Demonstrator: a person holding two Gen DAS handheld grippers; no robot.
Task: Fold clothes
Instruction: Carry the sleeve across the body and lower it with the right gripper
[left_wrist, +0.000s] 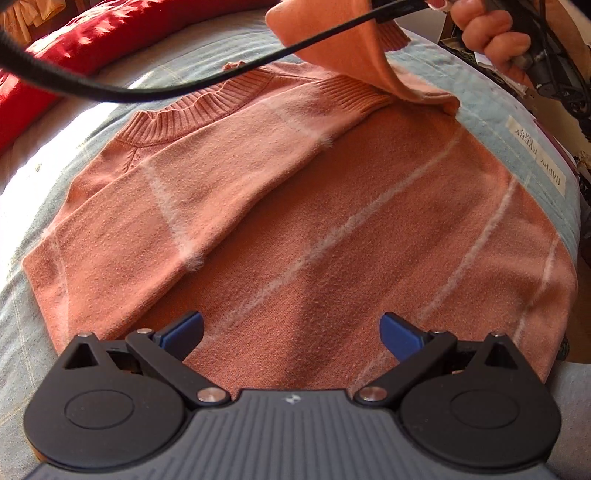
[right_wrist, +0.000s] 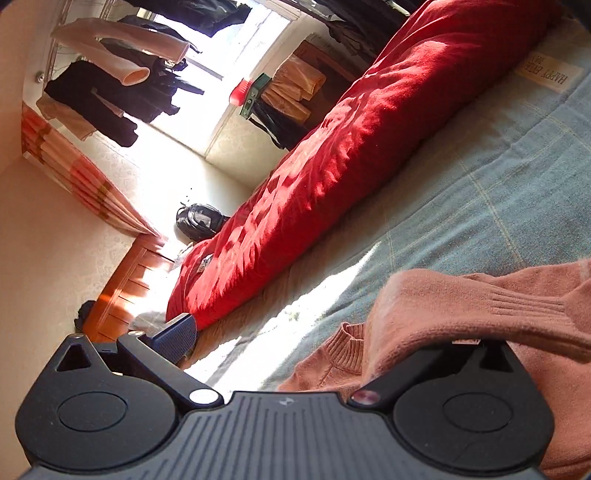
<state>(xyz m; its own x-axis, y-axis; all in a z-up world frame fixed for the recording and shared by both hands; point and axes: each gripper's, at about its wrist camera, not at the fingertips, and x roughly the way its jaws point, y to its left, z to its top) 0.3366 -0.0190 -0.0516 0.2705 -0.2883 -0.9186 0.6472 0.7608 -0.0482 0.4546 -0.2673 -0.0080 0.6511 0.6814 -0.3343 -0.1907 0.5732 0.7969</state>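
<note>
While hovering low over the near hem, left gripper (left_wrist: 291, 334), jaws wide apart, gripping nothing. Beyond: salmon sweater (left_wrist: 332, 236) flat on blue bedspread (left_wrist: 487, 103), one sleeve folded across, bare cover around its edges. Far right: other sleeve (right_wrist: 461, 306) draped over right gripper (right_wrist: 306, 332), one finger hidden, jaws apparently apart. Label (left_wrist: 537, 155) reading "HAPPY EVERY DAY". Farthest: red duvet (right_wrist: 351, 147).
</note>
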